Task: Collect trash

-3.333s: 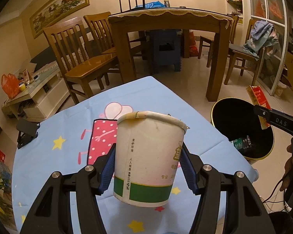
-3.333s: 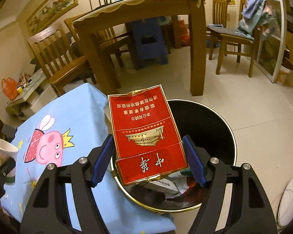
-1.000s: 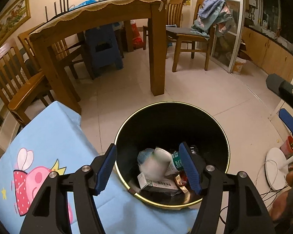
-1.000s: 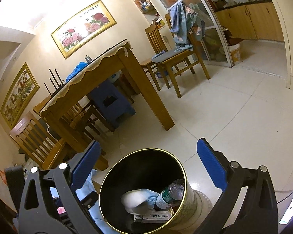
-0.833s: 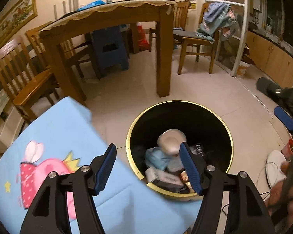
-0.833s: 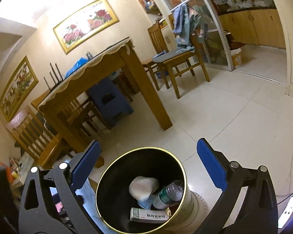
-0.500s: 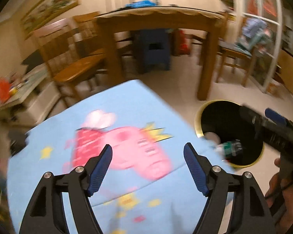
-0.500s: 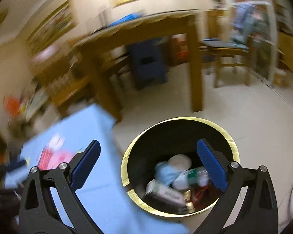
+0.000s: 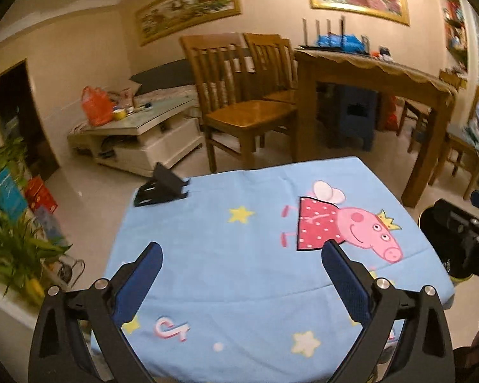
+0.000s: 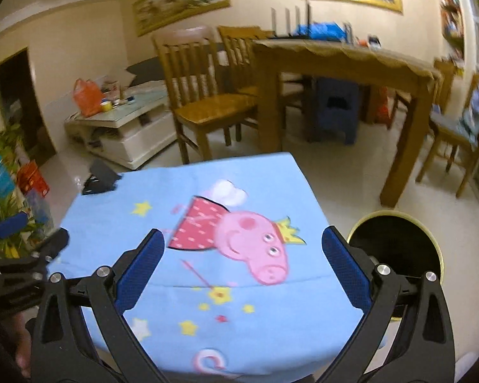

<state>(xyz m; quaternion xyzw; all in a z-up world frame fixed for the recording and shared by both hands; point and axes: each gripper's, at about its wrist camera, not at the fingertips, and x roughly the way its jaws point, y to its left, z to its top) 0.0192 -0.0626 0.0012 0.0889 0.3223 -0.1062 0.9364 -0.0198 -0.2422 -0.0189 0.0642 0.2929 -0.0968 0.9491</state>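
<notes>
My left gripper (image 9: pixel 241 271) is open and empty above the near side of the table with the blue cartoon cloth (image 9: pixel 239 239). My right gripper (image 10: pixel 242 261) is open and empty over the same cloth (image 10: pixel 118 223). The black trash bin (image 10: pixel 399 249) with a gold rim stands on the floor to the right of the table; its contents are hidden from here. Only a sliver of the bin (image 9: pixel 426 223) shows behind the right gripper in the left wrist view. No loose trash shows on the cloth.
A black folded stand (image 9: pixel 161 185) sits on the table's far left corner. Wooden chairs (image 9: pixel 239 102) and a wooden dining table (image 9: pixel 367 73) stand beyond. A white low table (image 9: pixel 134 134) is at the left, with plants (image 9: pixel 12 239) nearby.
Both grippers swung left, from over the trash bin back to the blue cloth. The paper cup and the red carton, held earlier, now lie in the bin.
</notes>
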